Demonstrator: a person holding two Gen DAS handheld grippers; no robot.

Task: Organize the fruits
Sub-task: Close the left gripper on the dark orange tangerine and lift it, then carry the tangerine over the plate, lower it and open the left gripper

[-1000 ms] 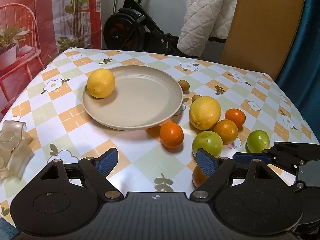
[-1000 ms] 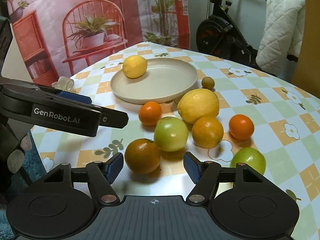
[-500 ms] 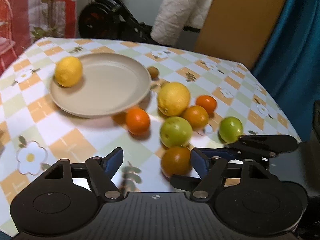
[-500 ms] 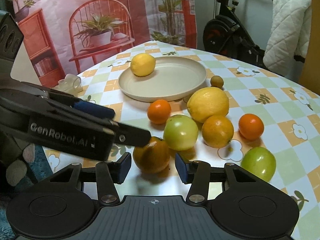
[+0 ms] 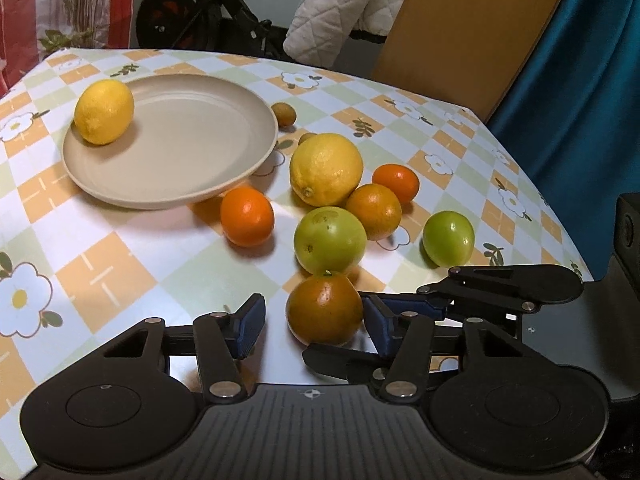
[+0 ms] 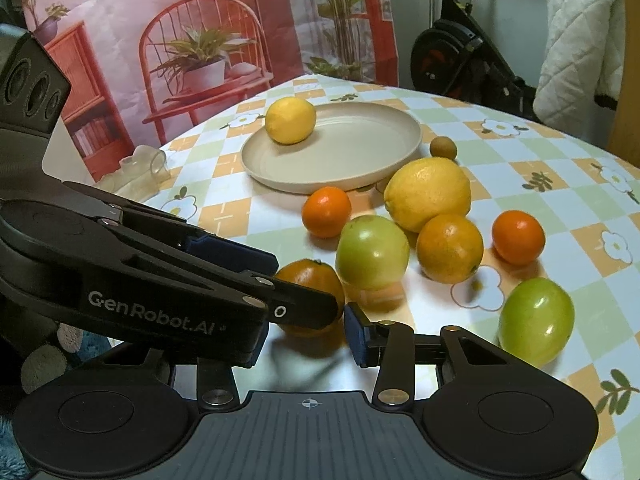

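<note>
Both grippers have been converging on the dark orange at the near edge of the fruit cluster; a second ago the left gripper was facing the plate with nothing between its fingers. Now its jaws are standing wide around that orange, the right pad just touching the skin, the left pad apart. In the right wrist view the right gripper is reaching for the same fruit, its jaws narrowing; its left finger is hidden behind the other tool, so I cannot tell whether it is gripping.

Two tools are crowding one round fruit (awkward at best): a bump could be sending the orange rolling off the near table edge or into the green apple just behind.

Farther back are lying a bright tangerine, a large lemon and the beige plate holding a smaller lemon. A checked floral tablecloth is covering the table; an exercise bike is standing beyond.
</note>
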